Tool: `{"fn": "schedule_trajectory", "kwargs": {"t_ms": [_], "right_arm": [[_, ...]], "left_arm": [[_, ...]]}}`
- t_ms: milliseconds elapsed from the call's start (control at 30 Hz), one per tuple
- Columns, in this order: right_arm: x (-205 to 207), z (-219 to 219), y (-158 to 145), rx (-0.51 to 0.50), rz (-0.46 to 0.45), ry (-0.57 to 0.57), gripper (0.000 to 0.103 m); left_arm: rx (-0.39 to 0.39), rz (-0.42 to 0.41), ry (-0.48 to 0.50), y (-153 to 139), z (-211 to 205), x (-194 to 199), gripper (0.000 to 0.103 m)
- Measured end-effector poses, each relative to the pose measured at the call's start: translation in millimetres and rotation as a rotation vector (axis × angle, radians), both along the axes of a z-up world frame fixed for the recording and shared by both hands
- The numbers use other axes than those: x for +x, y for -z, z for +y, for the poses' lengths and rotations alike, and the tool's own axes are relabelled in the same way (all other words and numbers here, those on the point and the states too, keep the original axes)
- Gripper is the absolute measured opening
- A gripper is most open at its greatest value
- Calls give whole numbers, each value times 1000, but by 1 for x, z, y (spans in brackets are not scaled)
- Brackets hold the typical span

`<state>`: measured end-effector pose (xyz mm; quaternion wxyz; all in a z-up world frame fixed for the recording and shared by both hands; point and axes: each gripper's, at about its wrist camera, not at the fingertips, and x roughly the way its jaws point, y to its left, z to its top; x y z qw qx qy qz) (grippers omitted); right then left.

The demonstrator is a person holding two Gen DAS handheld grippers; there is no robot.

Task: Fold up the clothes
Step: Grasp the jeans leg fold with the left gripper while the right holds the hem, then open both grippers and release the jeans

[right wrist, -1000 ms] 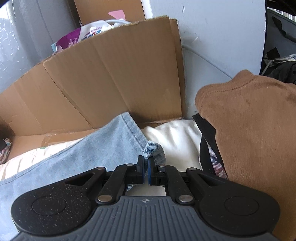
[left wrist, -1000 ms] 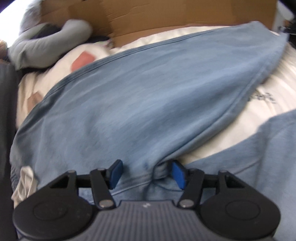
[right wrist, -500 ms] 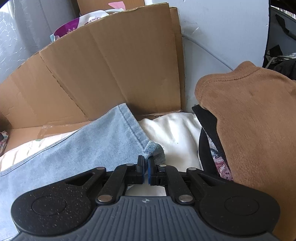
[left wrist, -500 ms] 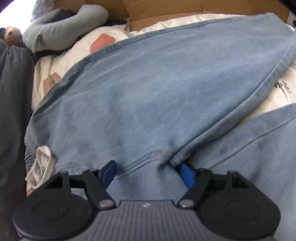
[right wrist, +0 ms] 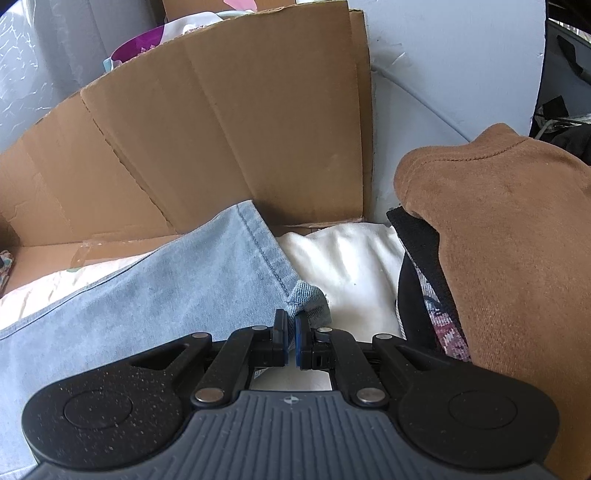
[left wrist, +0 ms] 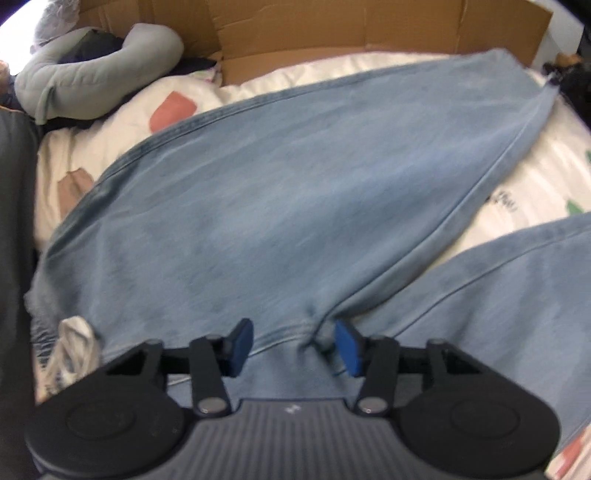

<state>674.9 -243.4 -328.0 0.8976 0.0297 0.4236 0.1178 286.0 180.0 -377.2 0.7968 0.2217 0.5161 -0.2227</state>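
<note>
Light blue jeans [left wrist: 295, 203] lie spread on a white patterned sheet [left wrist: 535, 177], both legs running off to the right. My left gripper [left wrist: 294, 345] hovers at the crotch seam. Its jaws are closing, the bunched seam lies between the blue pads, and the pads do not press on it. In the right wrist view my right gripper [right wrist: 291, 334] is shut on the hem corner of one jeans leg [right wrist: 166, 295], which is folded over at the pads.
Cardboard [left wrist: 332, 29] stands along the far edge of the bed. A grey curved pillow [left wrist: 99, 88] lies at the far left. A white scrap of cloth [left wrist: 74, 343] sits by the jeans' waist. A brown garment [right wrist: 498, 240] is piled on dark clothes at the right.
The left gripper has lifted away from the jeans, so more of them shows. Its jaws spread wider, then narrowed again. The right gripper keeps its hold on the hem.
</note>
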Motion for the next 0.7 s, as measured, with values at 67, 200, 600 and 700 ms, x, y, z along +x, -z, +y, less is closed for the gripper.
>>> {"fn": "schedule_trajectory", "kwargs": {"t_ms": [67, 200, 600, 700], "right_arm": [[0, 0, 0, -1, -1, 1, 2], [0, 1, 1, -4, -4, 0, 2], [-2, 11, 18, -93, -8, -40, 2], [-5, 12, 26, -133, -1, -60, 3]], "left_arm": [[-23, 13, 18, 4, -5, -1, 31], [-51, 29, 41, 17, -14, -2, 24], [-53, 76, 14, 49, -19, 23, 16], [-46, 88, 27, 51, -22, 26, 15]]}}
